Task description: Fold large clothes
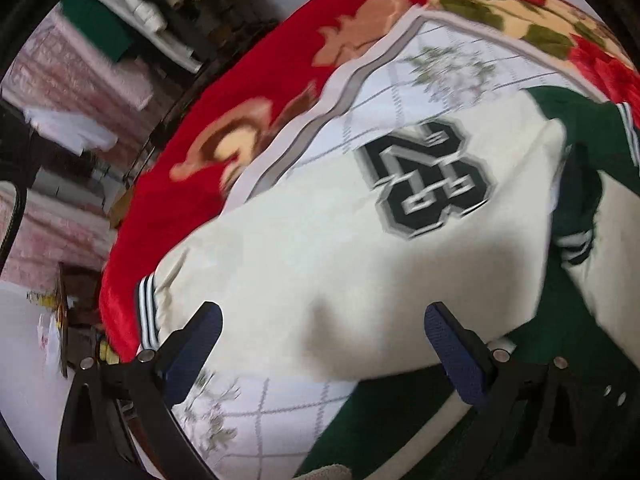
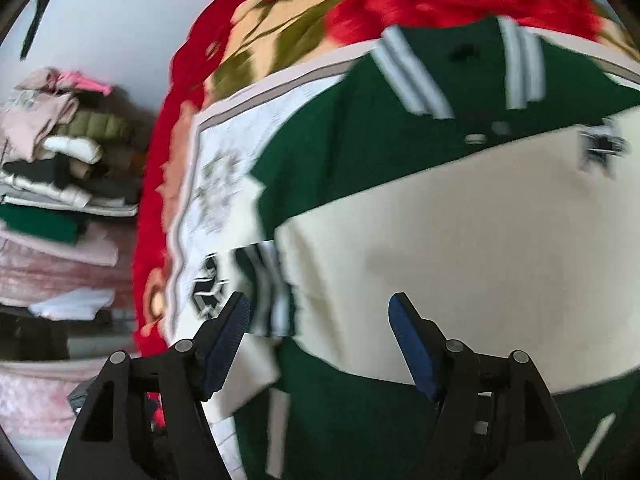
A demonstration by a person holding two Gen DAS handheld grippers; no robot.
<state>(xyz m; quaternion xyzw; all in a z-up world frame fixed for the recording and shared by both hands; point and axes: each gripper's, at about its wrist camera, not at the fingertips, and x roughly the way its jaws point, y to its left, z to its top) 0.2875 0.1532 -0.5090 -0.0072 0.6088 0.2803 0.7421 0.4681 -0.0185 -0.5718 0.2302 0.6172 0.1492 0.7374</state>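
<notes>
A green and cream varsity jacket [image 1: 328,256] with a black "23" patch [image 1: 428,180] lies spread on a white checked floral sheet [image 1: 448,64]. A cream sleeve is folded across the green body [image 2: 460,216]. My left gripper [image 1: 324,340] is open and empty, just above the cream sleeve near its striped cuff [image 1: 147,312]. My right gripper [image 2: 320,336] is open and empty above the cream sleeve and a striped cuff [image 2: 264,292]. The striped green collar [image 2: 460,68] lies at the far side.
A red floral blanket [image 1: 256,72] covers the bed under the sheet. A stack of folded clothes [image 2: 60,168] stands beside the bed at left, also in the left wrist view [image 1: 152,8]. Pink patterned fabric [image 1: 68,72] lies off the bed's edge.
</notes>
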